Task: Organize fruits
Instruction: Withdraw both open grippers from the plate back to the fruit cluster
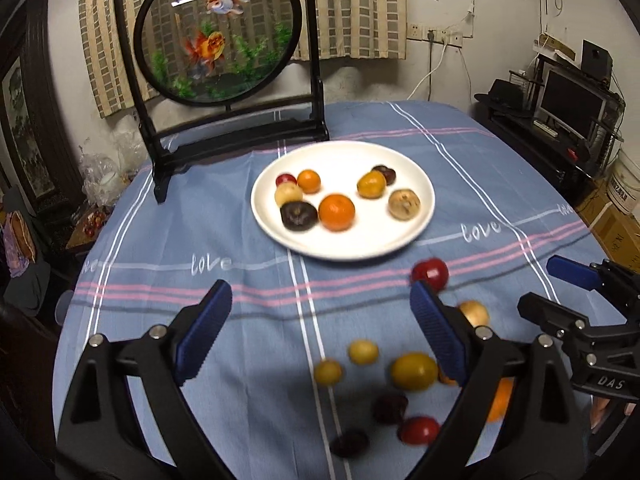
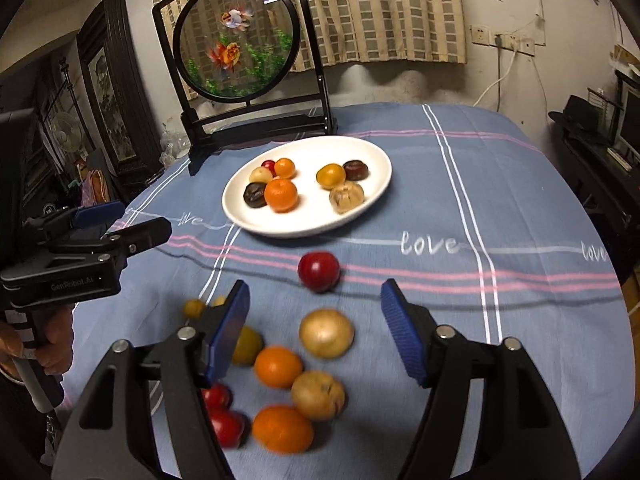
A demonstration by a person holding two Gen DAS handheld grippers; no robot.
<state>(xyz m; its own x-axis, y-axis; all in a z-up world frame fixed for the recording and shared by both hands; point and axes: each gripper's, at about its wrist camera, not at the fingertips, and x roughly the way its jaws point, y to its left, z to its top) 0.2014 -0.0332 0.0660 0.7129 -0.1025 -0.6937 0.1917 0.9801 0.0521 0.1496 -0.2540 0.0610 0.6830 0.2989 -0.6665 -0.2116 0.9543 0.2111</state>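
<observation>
Beside plate, perhaps ten loose fruits.

Beyond the white plate stands a black-framed goldfish screen; beneath it, a blue tablecloth striped pink and white.

Bare cloth right of plate; loose fruit crowds the near side.

My table wears a blue striped cloth; a white plate sits mid-table, a framed goldfish screen at the far edge, loose fruits near me.
</observation>
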